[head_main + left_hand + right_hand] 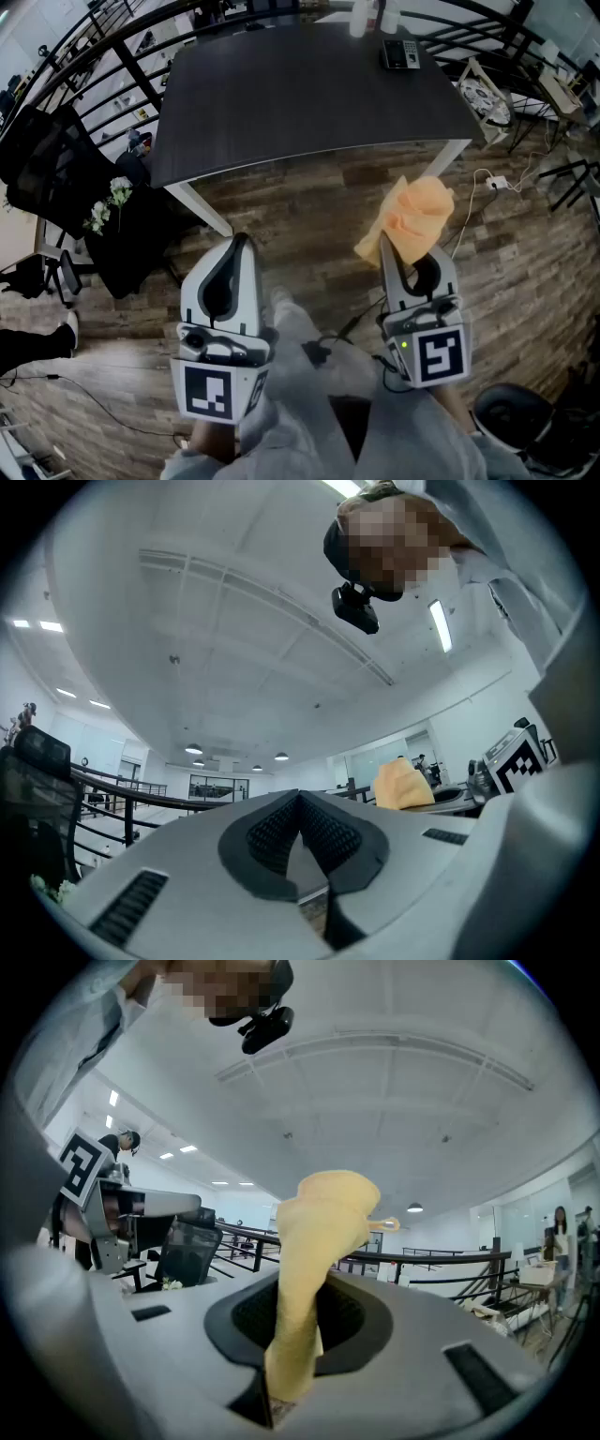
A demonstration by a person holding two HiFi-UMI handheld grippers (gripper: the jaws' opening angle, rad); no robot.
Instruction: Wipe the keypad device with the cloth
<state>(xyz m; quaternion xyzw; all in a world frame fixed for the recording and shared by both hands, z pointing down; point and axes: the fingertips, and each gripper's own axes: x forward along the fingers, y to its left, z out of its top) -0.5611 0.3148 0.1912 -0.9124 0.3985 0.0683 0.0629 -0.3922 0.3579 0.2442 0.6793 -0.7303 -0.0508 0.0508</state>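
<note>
The keypad device (400, 53) lies at the far right end of the dark table (300, 94). My right gripper (386, 248) is shut on an orange cloth (411, 217), which sticks up in a bunch past the fingertips. In the right gripper view the cloth (317, 1260) rises from between the jaws of the right gripper (292, 1335), with the ceiling behind it. My left gripper (240, 246) is shut with nothing in it; in its own view the left gripper (300, 803) has its pads meeting at the tip. Both grippers are held low over the person's lap, well short of the table.
Two white bottles (364, 17) stand at the table's far edge beside the keypad. A black office chair (47, 155) and white flowers (108, 204) are at the left. A power strip with cables (497, 182) lies on the wood floor at the right. A black stool (514, 412) is at bottom right.
</note>
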